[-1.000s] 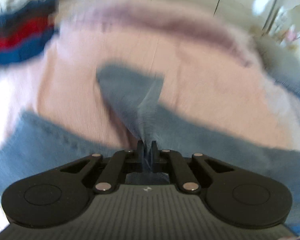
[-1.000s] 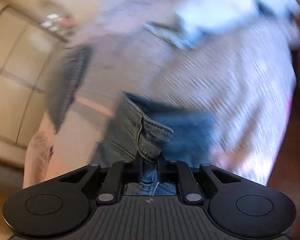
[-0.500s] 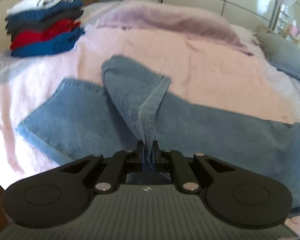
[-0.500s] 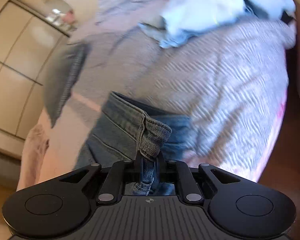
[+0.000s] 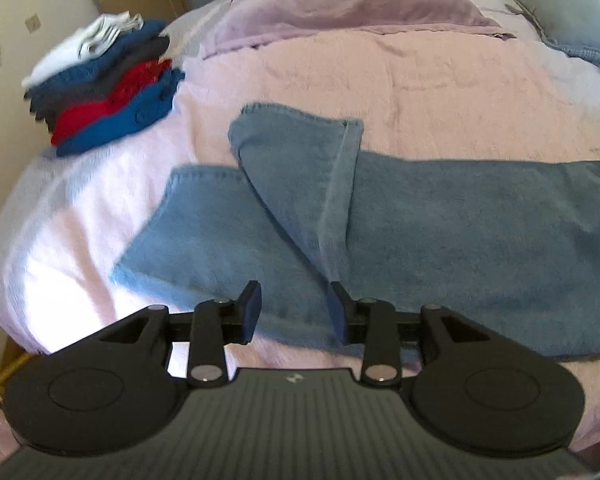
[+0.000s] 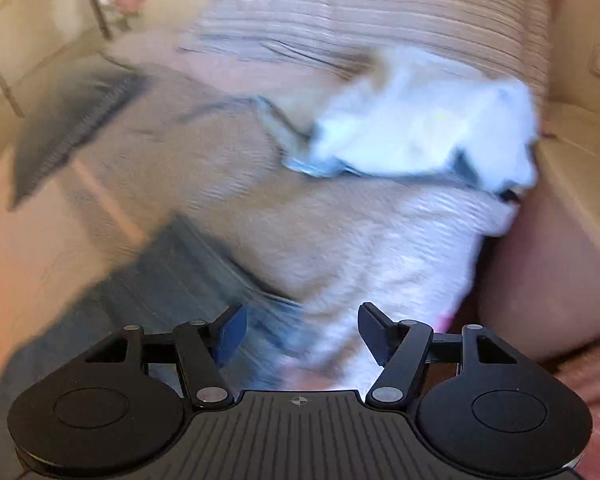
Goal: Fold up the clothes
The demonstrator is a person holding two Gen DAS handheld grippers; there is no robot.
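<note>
Left gripper (image 5: 294, 312) is hovering with its jaws spread apart, gripping nothing, fingers pointing toward twelve o'clock. Right gripper (image 6: 302, 334) is gaping wider, pads (image 6: 231, 334) at nine and three o'clock, nothing between them.

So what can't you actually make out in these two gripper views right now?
- Right wrist view: motion blur smears the white clothes pile; separate items unreadable.
- Left wrist view: the jeans run off the right edge, waistband unseen.
- Left wrist view: the folded stack is blurred; garment count unclear.
</note>
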